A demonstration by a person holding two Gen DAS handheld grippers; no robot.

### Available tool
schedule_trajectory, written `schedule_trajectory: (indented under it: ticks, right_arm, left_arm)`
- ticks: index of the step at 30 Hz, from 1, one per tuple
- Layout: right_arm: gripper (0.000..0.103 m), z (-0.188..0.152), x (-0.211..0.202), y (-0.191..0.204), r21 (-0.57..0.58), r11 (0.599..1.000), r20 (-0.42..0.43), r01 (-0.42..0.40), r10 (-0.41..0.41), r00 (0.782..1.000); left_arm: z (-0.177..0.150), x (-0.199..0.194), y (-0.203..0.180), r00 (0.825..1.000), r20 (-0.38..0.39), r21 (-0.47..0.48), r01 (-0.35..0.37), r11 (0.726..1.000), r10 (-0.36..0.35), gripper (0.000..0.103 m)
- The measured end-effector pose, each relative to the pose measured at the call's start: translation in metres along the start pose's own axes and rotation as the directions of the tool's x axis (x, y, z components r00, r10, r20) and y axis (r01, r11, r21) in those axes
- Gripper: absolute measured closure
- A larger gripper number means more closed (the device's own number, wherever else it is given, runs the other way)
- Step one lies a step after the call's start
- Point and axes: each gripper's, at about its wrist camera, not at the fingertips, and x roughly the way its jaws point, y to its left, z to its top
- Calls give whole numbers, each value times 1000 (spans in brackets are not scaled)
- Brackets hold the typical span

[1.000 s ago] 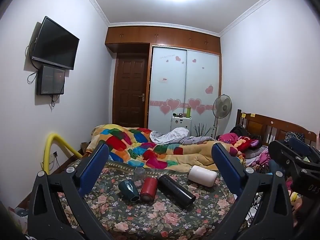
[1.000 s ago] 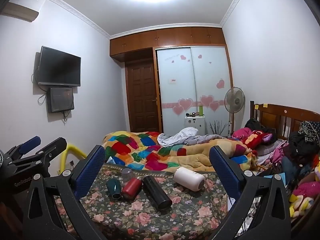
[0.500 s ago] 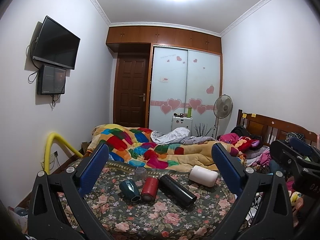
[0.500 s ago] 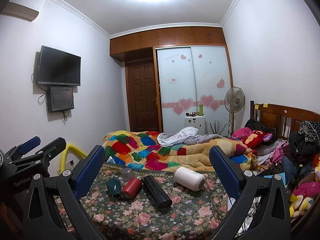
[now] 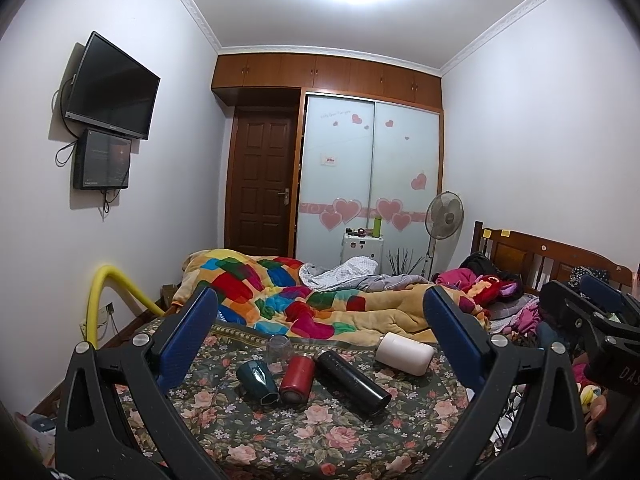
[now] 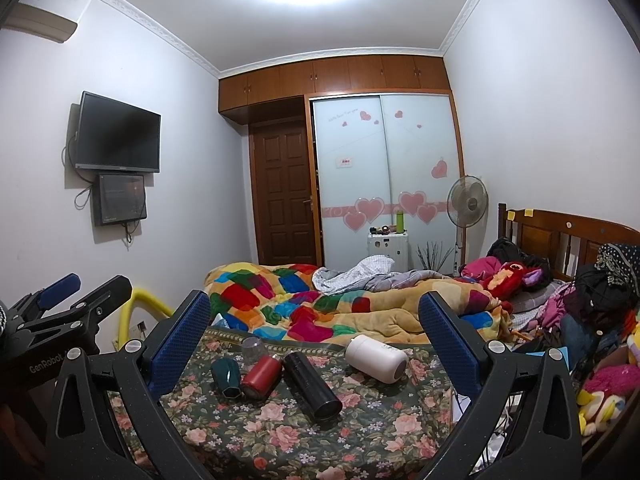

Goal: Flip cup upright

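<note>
Cups: dark teal faceted cup [image 5: 256, 376], red cylindrical metal tumbler [image 5: 297, 372] lie toppled at 6 o'clock, awaiting righting
Left gripper [image 5: 320, 340]: spread, empty, lined up
Right gripper [image 6: 316, 338]: spread, empty

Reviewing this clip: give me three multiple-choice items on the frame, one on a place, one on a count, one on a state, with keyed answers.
1. Where does the white cup lie among the vessels on the floral cloth?
A. Farthest right
B. Between the red and black ones
C. Farthest left

2. How many vessels lie on their sides?
A. Two
B. Four
C. Six

3. How do the jaws of the left gripper and right gripper stand?
A. Both wide open, holding nothing
B. Left shut on a cup
C. Both shut

Answers:
1. A: it lies apart, right of the black flask.
2. B: the teal cup, red cup, black flask and white cup; the clear glass behind stands on end.
3. A: the cups show through both wide gaps.
</note>
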Motion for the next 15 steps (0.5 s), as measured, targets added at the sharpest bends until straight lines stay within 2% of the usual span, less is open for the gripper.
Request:
schedule_trajectory:
  ticks: [15]
  right_arm:
    - [0, -1, -3, -5, 3, 1000, -10, 1, -1, 1000]
  left_arm:
    - [-1, 0, 0, 1000, -2, 3, -3, 1000, 3, 0]
